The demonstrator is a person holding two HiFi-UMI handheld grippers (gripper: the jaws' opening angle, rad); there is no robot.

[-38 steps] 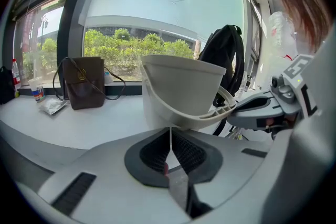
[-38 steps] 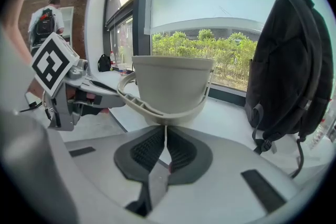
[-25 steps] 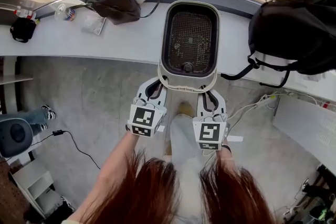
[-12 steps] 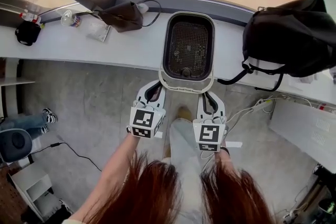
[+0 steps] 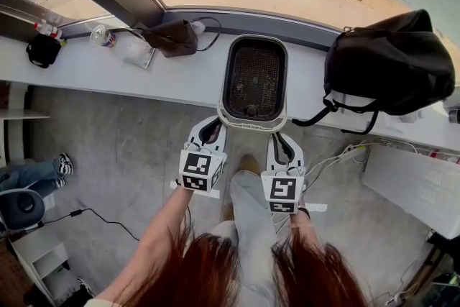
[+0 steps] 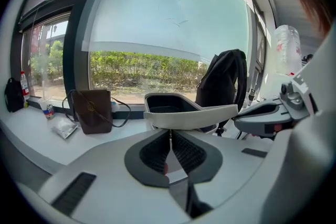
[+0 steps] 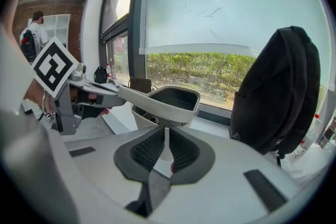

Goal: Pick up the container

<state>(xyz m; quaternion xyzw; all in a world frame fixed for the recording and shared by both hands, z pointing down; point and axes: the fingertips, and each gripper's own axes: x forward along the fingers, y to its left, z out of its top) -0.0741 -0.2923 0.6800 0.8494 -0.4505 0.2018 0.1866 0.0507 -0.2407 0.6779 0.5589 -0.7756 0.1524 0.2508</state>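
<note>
At its near rim, the container (image 5: 253, 75) is pinched by left tongs (image 5: 213, 125) and right tongs (image 5: 279, 135).

A black backpack (image 5: 392, 61) slumps on the white counter (image 5: 93, 72) by the window; farther left lie a brown bag (image 5: 171, 37), a clear packet (image 5: 138, 52) and a small black pouch (image 5: 43, 52).

One container (image 5: 255, 79), one backpack (image 5: 388, 65), one brown bag (image 5: 172, 37), one black pouch (image 5: 43, 52) — perhaps two bottles (image 5: 44, 29), blurry.

Container (image 5: 253, 123) left of backpack (image 5: 392, 61)
</note>
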